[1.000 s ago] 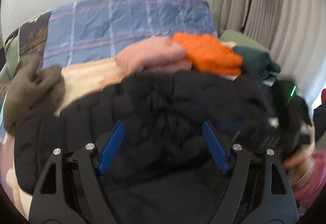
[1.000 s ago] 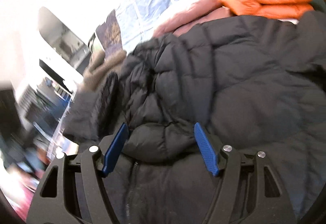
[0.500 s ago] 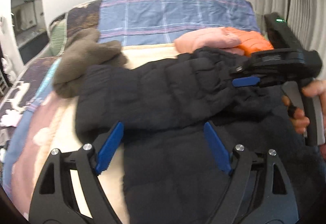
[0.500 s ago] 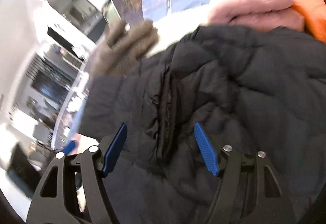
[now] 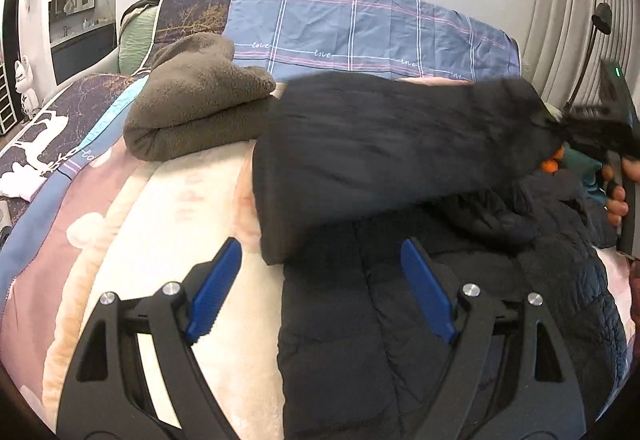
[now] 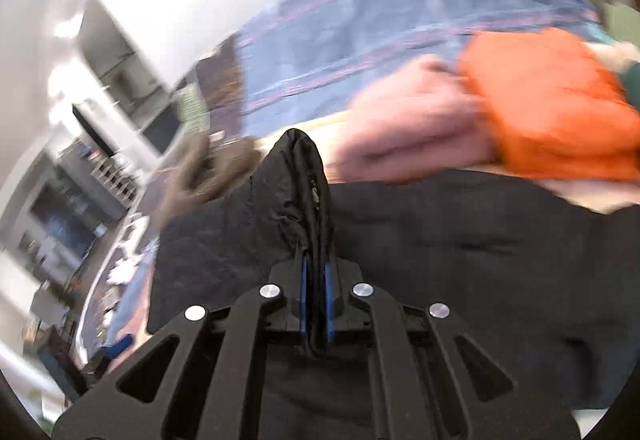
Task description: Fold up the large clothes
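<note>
Bed (image 5: 168,200), lower frame: right gripper (image 6: 315,300) pinches black jacket (image 5: 380,148) sleeve, mid-fold. Left gripper (image 5: 320,292) spread, empty; next, lay sleeve across body.

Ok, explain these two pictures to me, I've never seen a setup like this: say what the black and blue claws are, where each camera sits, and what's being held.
There is no robot: a person carries a handheld two-finger clamp in each hand, with a wide-angle camera on each looking out along its blue-padded fingers.

The left camera's view shows the left gripper open and empty over a bed. On it lie a black padded jacket and a folded brown fleece.

The right camera's view, blurred, shows the right gripper. Its jaws have just been closing and now pinch a fold of the jacket, lifting it. Behind it lie a pink garment and an orange garment.
</note>
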Demonstrator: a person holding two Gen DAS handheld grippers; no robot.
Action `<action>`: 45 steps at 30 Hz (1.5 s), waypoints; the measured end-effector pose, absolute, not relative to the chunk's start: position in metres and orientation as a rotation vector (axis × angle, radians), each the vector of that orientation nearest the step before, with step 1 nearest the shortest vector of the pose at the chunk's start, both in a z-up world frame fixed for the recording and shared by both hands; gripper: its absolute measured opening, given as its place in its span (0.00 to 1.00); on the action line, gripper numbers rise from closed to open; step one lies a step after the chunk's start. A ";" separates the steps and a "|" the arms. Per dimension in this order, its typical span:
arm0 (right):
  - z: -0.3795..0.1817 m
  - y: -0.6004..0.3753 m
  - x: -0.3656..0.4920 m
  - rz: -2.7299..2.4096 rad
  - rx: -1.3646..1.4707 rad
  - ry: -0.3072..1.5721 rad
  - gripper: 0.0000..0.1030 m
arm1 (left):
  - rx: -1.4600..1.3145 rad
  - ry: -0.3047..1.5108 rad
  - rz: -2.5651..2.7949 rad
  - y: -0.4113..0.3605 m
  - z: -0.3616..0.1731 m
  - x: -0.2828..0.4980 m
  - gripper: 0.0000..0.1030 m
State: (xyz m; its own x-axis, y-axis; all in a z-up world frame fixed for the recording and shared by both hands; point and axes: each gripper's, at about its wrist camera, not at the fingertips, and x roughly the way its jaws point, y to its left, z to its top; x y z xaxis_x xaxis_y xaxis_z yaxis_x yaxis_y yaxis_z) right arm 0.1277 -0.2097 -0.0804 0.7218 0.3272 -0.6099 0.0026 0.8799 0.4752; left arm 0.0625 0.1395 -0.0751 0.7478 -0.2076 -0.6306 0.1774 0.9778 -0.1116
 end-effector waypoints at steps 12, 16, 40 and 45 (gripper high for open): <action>-0.130 -0.261 0.108 -0.054 0.481 0.850 0.28 | -0.069 0.751 -0.276 0.111 -0.074 0.103 0.46; -0.109 -0.230 0.099 0.012 0.391 0.734 0.32 | -0.093 0.793 -0.320 0.091 -0.075 0.128 0.31; -0.176 -0.249 0.040 0.113 0.649 0.765 0.45 | 0.101 0.810 -0.477 -0.054 -0.149 0.175 0.45; -0.158 -0.345 -0.068 -0.160 0.867 0.531 0.60 | 0.114 0.800 -0.467 -0.053 -0.150 0.173 0.45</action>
